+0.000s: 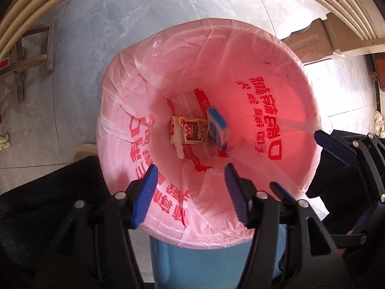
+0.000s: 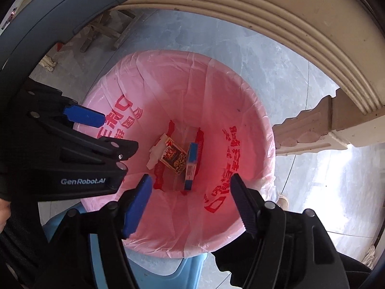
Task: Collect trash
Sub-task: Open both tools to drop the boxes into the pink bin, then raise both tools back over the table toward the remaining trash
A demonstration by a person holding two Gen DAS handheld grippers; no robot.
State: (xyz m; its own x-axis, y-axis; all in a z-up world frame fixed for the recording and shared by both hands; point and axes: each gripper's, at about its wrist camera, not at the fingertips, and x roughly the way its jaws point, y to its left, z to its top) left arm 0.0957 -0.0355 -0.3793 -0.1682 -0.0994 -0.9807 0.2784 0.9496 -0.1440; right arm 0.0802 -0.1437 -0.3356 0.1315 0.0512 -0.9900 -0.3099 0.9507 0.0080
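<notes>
A thin, crinkled, translucent pink plastic bag [image 1: 264,55] with red print lines a smooth blue plastic bin [image 1: 207,262]. Two printed cardboard boxes, one blue [image 1: 217,127] and one dark red [image 1: 192,130], look slightly glossy. The gripper fingers [image 1: 144,195] are matt black plastic with ribbed blue pads. The floor [image 1: 101,31] is polished grey marbled tile

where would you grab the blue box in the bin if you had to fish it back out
Grip the blue box across its two broad faces near its upper end, coming straight down through the mouth of the pink bag. It stands on edge, tilted beside the red-and-gold box, so the top end is probably the easiest part to reach.
</notes>
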